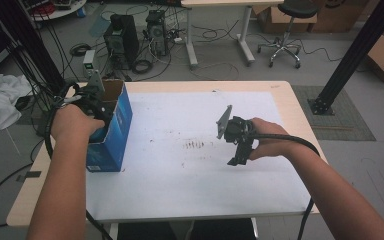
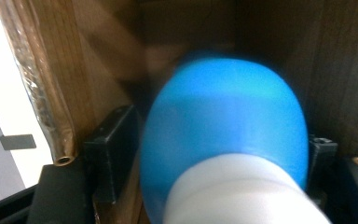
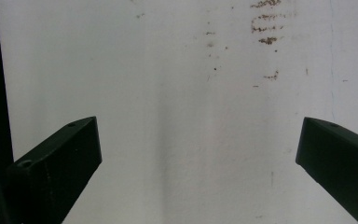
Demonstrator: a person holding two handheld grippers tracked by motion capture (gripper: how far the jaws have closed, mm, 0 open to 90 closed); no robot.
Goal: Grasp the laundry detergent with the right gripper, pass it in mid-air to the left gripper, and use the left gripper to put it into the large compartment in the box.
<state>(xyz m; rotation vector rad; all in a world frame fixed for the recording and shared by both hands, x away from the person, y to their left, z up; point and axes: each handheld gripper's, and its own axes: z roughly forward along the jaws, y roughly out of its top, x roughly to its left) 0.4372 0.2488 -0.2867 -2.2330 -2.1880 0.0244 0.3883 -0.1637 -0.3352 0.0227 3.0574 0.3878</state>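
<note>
The left gripper (image 1: 101, 111), at the left of the high view, reaches down into the open top of the blue carton (image 1: 114, 131), a placing spot. In its own view the jaws flank a blue-and-white bottle-like object (image 2: 223, 140) inside the cardboard walls; whether the pads press it I cannot tell. The right gripper (image 1: 236, 159), centre-right, hangs over the white worktop (image 1: 180, 175), jaws spread wide and empty, likely waiting.

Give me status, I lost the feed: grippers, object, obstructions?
Left gripper inside blue box, blue-and-white object between its jaws. Right gripper open over table. Nothing in the way.
</note>
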